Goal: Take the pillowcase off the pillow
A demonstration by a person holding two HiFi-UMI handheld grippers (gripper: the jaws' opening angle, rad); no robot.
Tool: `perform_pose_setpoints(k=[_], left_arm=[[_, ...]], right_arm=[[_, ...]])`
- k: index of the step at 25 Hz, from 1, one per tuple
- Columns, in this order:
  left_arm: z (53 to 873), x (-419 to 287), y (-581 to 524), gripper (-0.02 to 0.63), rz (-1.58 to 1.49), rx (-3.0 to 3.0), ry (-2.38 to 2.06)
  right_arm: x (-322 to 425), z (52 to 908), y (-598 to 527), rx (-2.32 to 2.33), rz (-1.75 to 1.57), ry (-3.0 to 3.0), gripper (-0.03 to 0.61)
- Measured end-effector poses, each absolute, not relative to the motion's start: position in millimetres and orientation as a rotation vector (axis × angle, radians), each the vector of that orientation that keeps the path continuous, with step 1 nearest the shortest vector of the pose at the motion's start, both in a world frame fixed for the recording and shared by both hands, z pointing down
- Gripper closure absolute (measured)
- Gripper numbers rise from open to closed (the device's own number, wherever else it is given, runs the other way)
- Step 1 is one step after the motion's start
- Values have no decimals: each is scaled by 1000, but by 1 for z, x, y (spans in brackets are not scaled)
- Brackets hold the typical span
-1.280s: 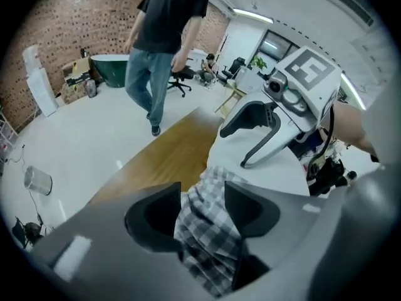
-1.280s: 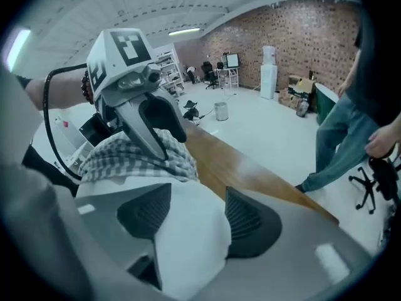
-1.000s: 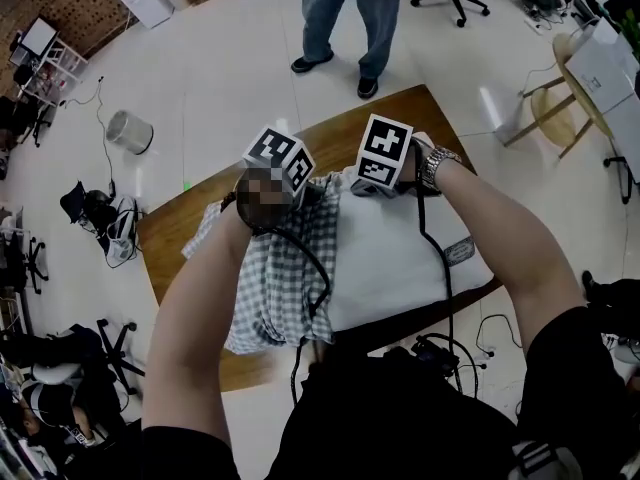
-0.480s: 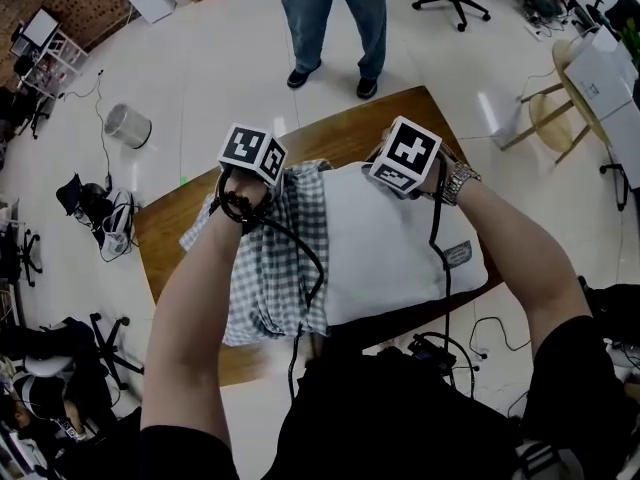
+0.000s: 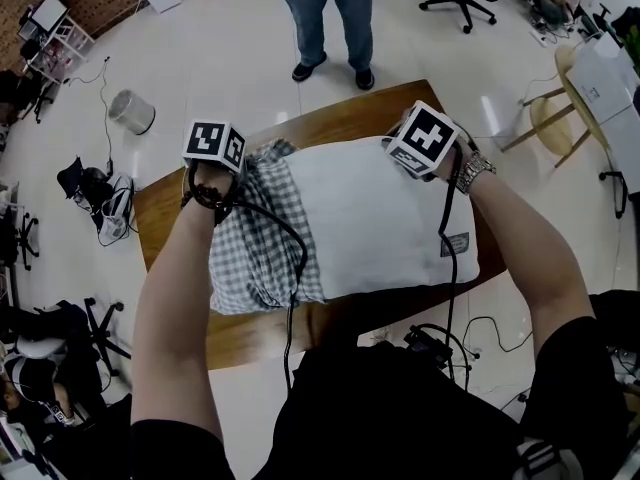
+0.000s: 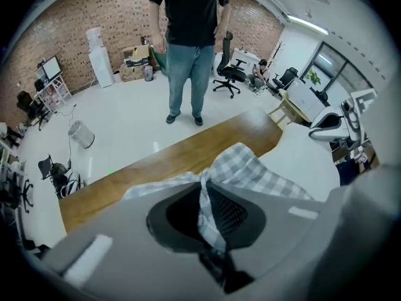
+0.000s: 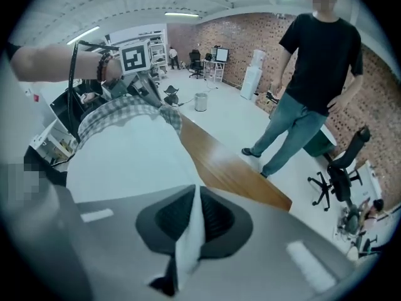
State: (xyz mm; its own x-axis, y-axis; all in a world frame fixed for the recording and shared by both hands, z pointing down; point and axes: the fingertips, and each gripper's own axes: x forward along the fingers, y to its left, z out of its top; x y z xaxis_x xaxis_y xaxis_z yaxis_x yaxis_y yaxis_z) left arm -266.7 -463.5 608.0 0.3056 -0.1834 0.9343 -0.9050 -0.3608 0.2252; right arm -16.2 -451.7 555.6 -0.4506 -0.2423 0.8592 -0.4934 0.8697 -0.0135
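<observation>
Pillow [image 5: 370,223]: white, lying lengthwise on the wooden table [image 5: 335,128], bare over its right part. A small label sits near its near right corner, its print too small to read.

Pillowcase [image 5: 250,258]: grey-and-white check, bunched over the pillow's left end, toward the table's left edge. The folds hide how much pillow is inside.

Left gripper [image 6: 205,196]: jaws together, pinching a twist of check cloth at the pillowcase's far corner. In the head view its marker cube covers the jaws.

Right gripper [image 7: 191,224]: jaws together, clamped on a fold of white pillow fabric at the far right corner.

Black cable [image 5: 296,258]: trails across the pillowcase.

Bystander [image 5: 330,18]: beyond the table's far edge, cut off above the legs in the head view.
</observation>
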Motion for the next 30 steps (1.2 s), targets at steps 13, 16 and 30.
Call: perform_pose_setpoints(k=[13, 16, 30], left_arm=[[593, -320, -433, 586, 1009, 1701, -1130], [591, -323, -425, 584, 1004, 1693, -1155], [543, -280, -386, 445, 838, 1980, -1290]], right_arm=[[-1, 569, -458, 673, 161, -1985, 566], [-2, 558, -467, 717, 63, -2012, 566], [-9, 567, -407, 741, 53, -2061, 445]])
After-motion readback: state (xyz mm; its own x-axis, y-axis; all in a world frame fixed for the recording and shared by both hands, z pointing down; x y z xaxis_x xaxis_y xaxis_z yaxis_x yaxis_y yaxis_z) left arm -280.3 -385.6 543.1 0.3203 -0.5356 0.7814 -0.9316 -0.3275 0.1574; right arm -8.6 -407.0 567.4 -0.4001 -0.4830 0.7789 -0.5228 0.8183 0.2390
